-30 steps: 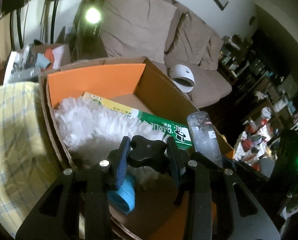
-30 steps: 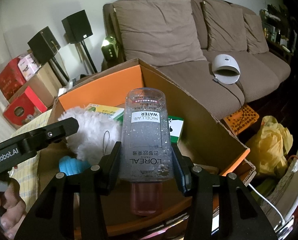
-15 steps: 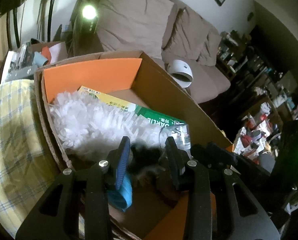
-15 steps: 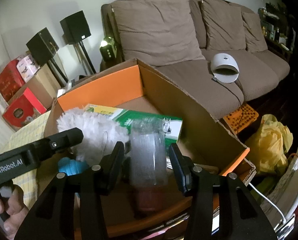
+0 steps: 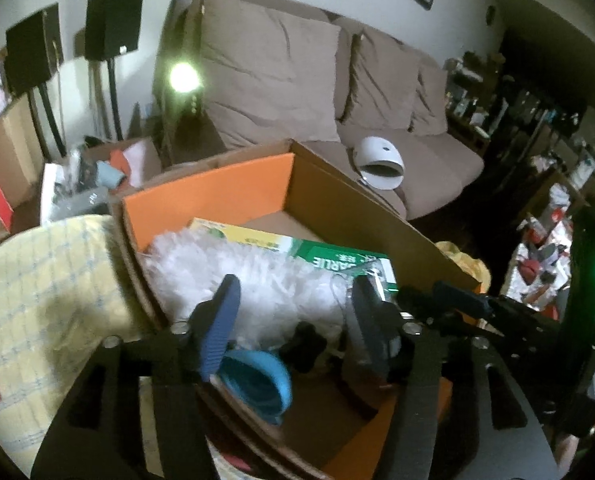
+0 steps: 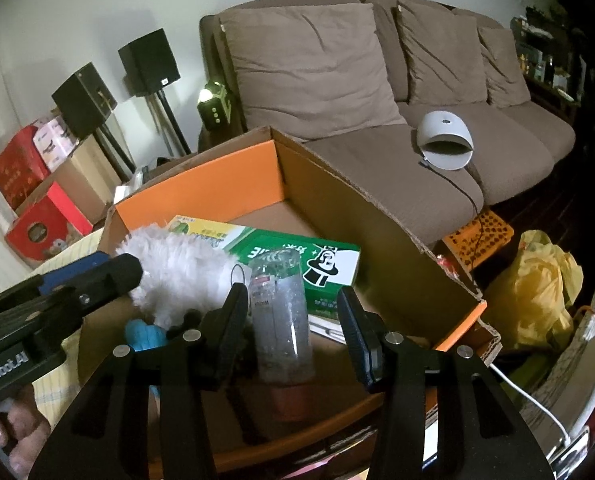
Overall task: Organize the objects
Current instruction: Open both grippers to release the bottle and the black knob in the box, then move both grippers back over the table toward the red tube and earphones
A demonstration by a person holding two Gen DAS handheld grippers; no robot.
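Your left gripper [image 5: 293, 312] hangs over the near corner of the cardboard box [image 5: 361, 216]; its jaws have just been opening and now stand apart with nothing gripped. The black knob [image 5: 307, 344] lies loose below them, against the white fluffy duster [image 5: 257, 280] and beside the blue cup [image 5: 257, 380]. Your right gripper [image 6: 293, 320] frames the clear bottle [image 6: 281, 320], which stands inside the box with its pink cap down. The left pad is right at its side, the right pad stands clear, so it is released. A green carton [image 6: 317, 260] lies flat behind the bottle
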